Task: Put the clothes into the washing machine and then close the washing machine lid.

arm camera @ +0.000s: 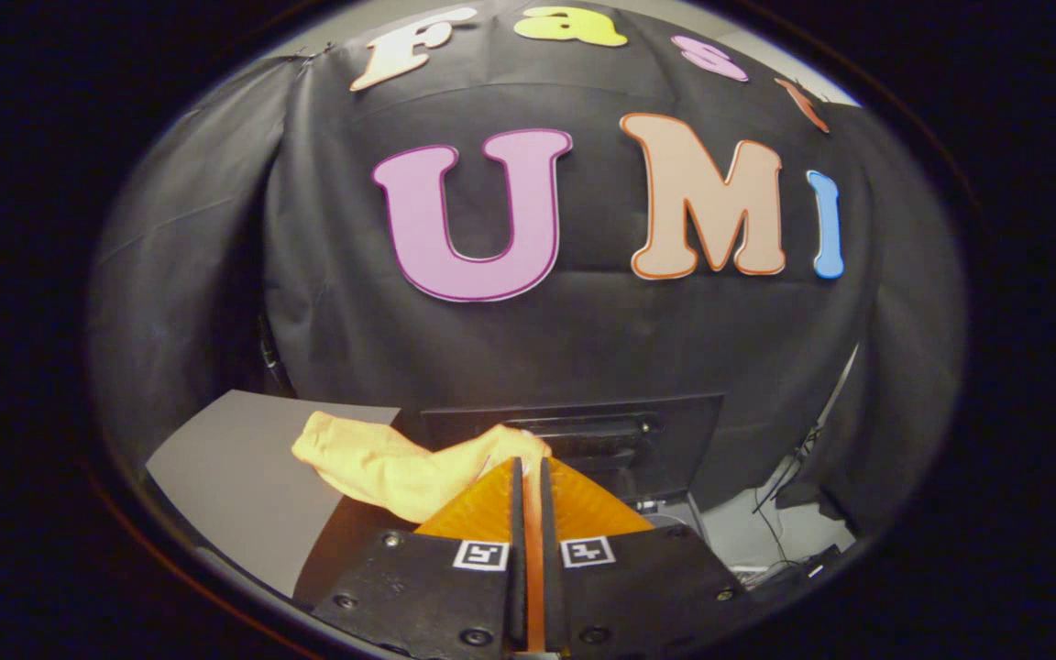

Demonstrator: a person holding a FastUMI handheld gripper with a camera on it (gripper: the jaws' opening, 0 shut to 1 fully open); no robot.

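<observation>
- Between my 2 fingers, right at the tips, I've got the gripper (528,472) pinched down on a yellow cloth (381,467); the fingers sit nearly together with a bit of fabric caught in the gap.
- Most of the cloth hangs off to the left of the fingers, bunched up and draped over the edge of a grey board (235,467).
- Just beyond the fingertips is a dark boxy thing with a slot along its front, which I'm reading as the washing machine (620,435). I can't tell from here where its opening is or how the lid sits.
- My guess on progress: cloth is grabbed and lifted, but not in the machine yet, so lid closing is still a way off.
- For doing this bit well: keep the squeeze steady, since only a corner looks held and the heavy part is dangling sideways.
- I'd carry it high enough that the trailing end clears the machine's edge, then get the whole bundle over the opening before letting go.
- Loose cables (780,518) lie to the right, so I'd stay off that side.
</observation>
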